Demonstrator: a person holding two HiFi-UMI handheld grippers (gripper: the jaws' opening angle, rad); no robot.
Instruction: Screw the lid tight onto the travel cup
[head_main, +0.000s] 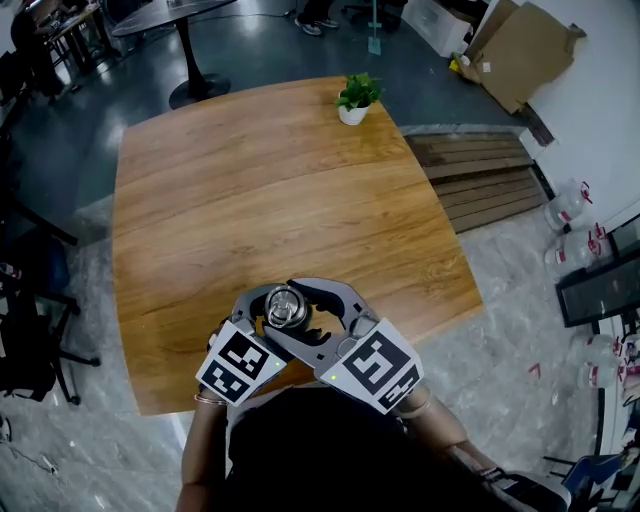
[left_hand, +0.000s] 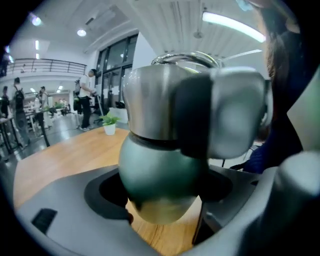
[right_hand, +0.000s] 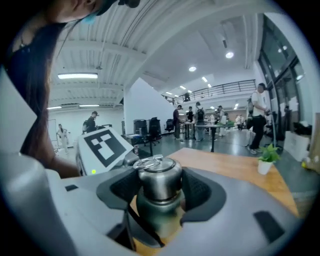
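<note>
The travel cup (head_main: 285, 308) stands near the front edge of the wooden table (head_main: 260, 190), its steel lid seen from above. My left gripper (head_main: 268, 326) is shut on the cup's dark green body (left_hand: 160, 185), which fills the space between its jaws. My right gripper (head_main: 316, 312) is shut on the steel lid (right_hand: 159, 182), its black pads pressed against both sides. In the left gripper view the lid (left_hand: 152, 100) sits on top of the body, and a right fingertip (left_hand: 235, 115) covers its right side. A ring handle lies on the lid top.
A small potted plant (head_main: 353, 100) stands at the table's far edge. Cardboard sheets (head_main: 520, 50) and wooden slats (head_main: 480, 175) lie on the floor to the right. The table's front edge (head_main: 200, 405) is just below the grippers. People stand far off in the hall.
</note>
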